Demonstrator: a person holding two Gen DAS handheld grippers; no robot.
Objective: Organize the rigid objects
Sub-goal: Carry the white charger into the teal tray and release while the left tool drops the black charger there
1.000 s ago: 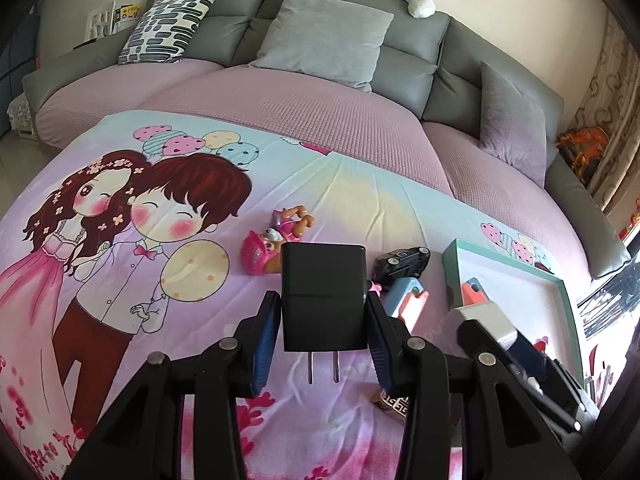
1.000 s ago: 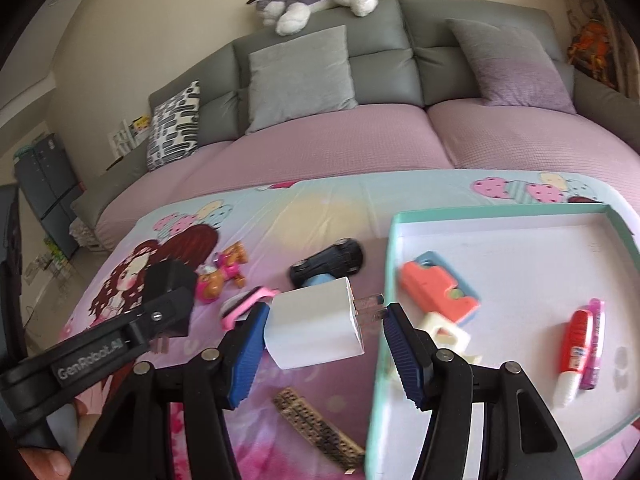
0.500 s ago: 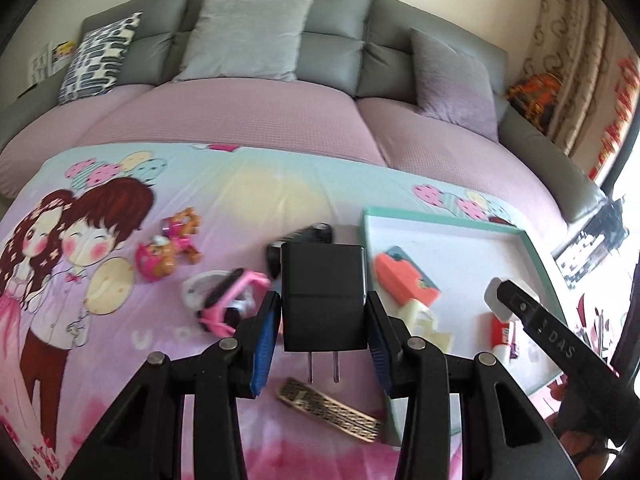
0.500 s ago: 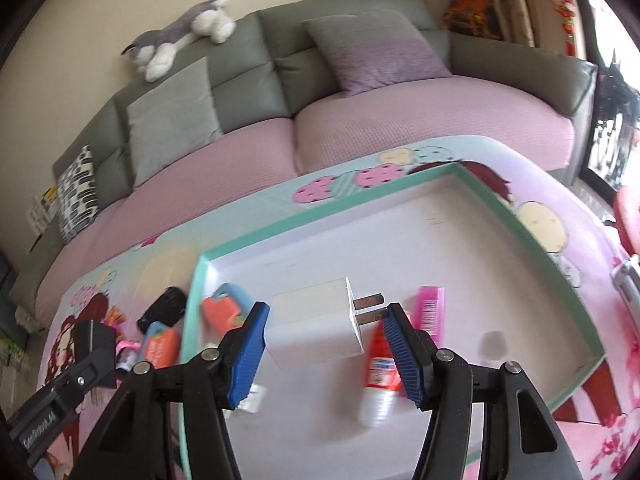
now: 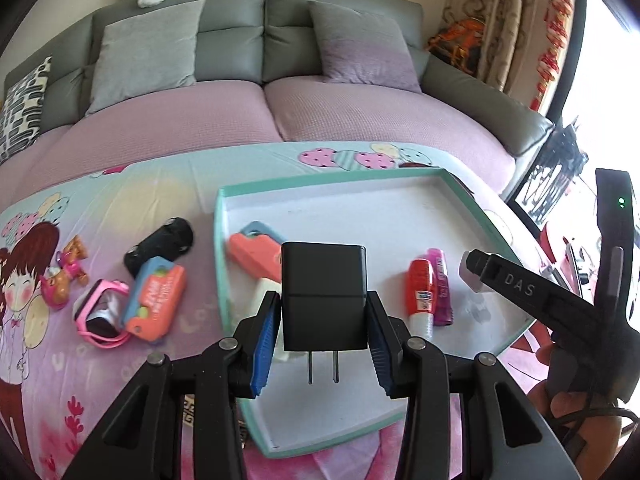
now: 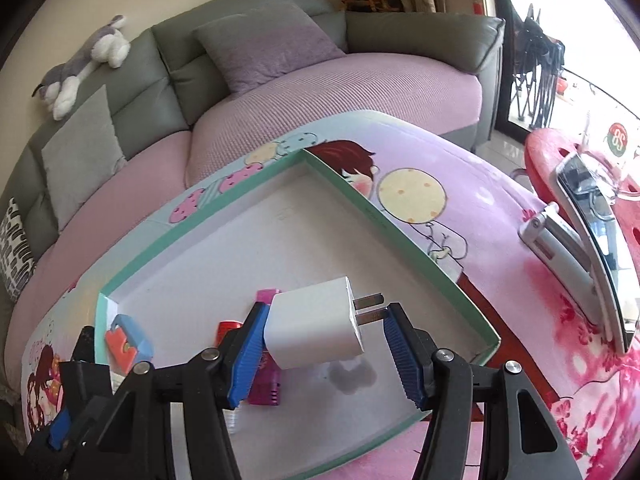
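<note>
Progress, left wrist view: the green-rimmed tray (image 5: 219, 240) on the cartoon-print tabletop (image 5: 120, 208) already holds an orange-and-blue case (image 5: 256, 250), a red tube (image 5: 420, 292) with a magenta item (image 5: 439, 284) touching it, and a pale piece partly hidden behind the left tool (image 5: 322, 340). That tool is clamped on a black charger (image 5: 323, 296), prongs pointing back toward the camera, held above the tray's near half and not yet set down. Left of the tray, apart from it, lie a black toy car (image 5: 160, 242), an orange-and-blue case with print (image 5: 154, 300), a pink watch (image 5: 100, 312) and a small toy figure (image 5: 66, 276); a patterned strip under the tool is mostly hidden. Right wrist view: the right tool (image 6: 324, 354) carries a white charger (image 6: 316, 334) over the tray's near right corner, prongs toward the right pad; the left pad touches the body, and whether the right pad presses the prongs is not clear. Shadow on the tray floor below suggests it hangs clear. Judgement: tray roughly half filled; two chargers about to go in, at least four loose items left outside.
</note>
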